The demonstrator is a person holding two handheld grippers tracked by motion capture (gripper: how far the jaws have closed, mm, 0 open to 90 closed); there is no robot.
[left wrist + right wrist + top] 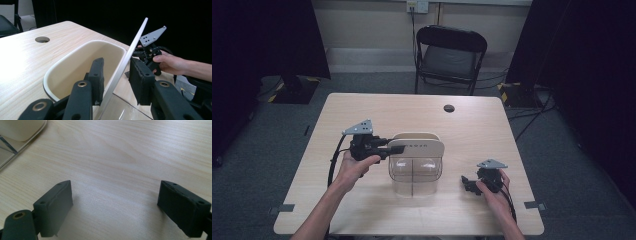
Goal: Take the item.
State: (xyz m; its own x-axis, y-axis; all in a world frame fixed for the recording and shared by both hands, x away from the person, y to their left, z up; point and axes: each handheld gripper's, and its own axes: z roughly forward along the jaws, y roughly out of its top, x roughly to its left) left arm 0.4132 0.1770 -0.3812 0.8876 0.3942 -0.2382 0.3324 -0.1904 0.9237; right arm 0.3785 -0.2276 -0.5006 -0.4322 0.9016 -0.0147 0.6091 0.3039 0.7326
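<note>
A clear plastic container point(414, 176) stands at the middle of the table, with a dark divider visible through its wall. Its thin cream lid point(417, 146) stands tilted up on edge. My left gripper point(394, 149) reaches in from the left and is shut on that lid. In the left gripper view the lid point(136, 37) runs slantwise between my left gripper's point(117, 67) pads, above a cream basin-shaped part point(75, 65). My right gripper point(467, 182) rests low on the table to the right of the container. It point(115, 202) is open over bare wood.
The wooden table point(362, 110) has a round cable hole point(449, 108) near its far edge. A black folding chair point(449, 55) stands behind the table. Dark curtains hang at both sides. The container's corner point(15, 135) lies up and left of the right jaws.
</note>
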